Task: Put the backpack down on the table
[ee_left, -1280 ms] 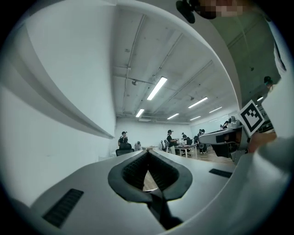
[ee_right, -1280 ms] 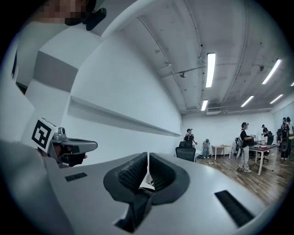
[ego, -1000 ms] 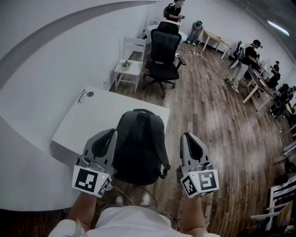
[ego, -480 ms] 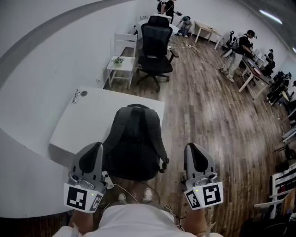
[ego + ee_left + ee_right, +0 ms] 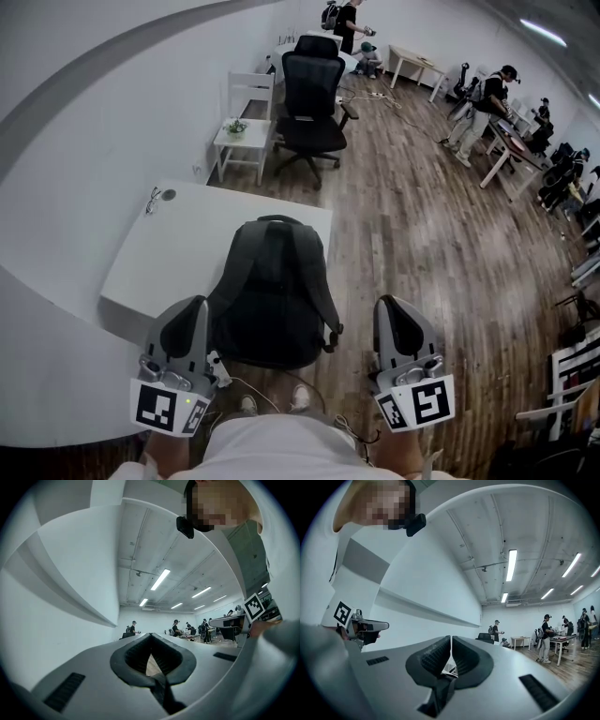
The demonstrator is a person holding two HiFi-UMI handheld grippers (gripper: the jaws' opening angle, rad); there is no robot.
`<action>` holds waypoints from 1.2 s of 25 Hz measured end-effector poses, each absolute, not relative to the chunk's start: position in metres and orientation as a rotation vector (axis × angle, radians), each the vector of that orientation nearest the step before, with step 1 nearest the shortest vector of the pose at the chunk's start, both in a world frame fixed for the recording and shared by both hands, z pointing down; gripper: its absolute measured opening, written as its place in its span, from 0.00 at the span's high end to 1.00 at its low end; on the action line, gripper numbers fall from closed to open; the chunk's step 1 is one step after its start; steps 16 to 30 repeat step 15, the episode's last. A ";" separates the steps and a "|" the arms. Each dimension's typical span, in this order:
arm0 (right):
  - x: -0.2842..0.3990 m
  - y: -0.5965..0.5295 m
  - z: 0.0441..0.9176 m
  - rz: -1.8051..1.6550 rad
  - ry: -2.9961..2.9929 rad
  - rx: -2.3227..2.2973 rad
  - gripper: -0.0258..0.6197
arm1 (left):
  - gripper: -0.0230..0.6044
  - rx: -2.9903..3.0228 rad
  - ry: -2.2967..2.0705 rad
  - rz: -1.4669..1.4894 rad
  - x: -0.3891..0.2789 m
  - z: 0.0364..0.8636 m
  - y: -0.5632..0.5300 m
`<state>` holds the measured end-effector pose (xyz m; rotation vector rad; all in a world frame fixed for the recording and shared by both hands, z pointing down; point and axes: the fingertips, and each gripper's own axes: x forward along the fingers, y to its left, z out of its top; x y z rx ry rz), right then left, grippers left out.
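A black backpack [image 5: 272, 291] lies flat on the white table [image 5: 178, 248], straps up, its bottom end hanging past the near edge. My left gripper [image 5: 198, 305] hovers at the bag's left side and my right gripper [image 5: 385, 305] is off to its right over the floor; neither touches the bag. In the left gripper view the jaws [image 5: 151, 637] are shut with nothing between them. The right gripper view shows its jaws [image 5: 451, 640] shut and empty too. Neither gripper view shows the backpack.
Glasses and a small round object [image 5: 156, 198] lie at the table's far left corner. Behind the table stand a black office chair [image 5: 314, 94] and a white chair with a small plant [image 5: 242, 127]. Several people and desks [image 5: 497, 122] fill the far right. My feet [image 5: 272, 403] are below the bag.
Both grippers have drawn back toward me, away from the backpack's sides. The backpack stays lying on the table.
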<state>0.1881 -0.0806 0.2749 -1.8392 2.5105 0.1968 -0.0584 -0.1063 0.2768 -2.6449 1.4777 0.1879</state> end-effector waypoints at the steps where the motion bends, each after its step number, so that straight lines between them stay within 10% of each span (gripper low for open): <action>1: 0.187 -0.082 0.274 0.197 2.513 -1.836 0.89 | 0.94 -2.645 1.477 0.192 -0.059 0.276 -0.107; 30: 0.174 -0.095 0.268 0.206 2.536 -1.774 0.89 | 0.94 -2.627 1.523 0.215 -0.070 0.272 -0.110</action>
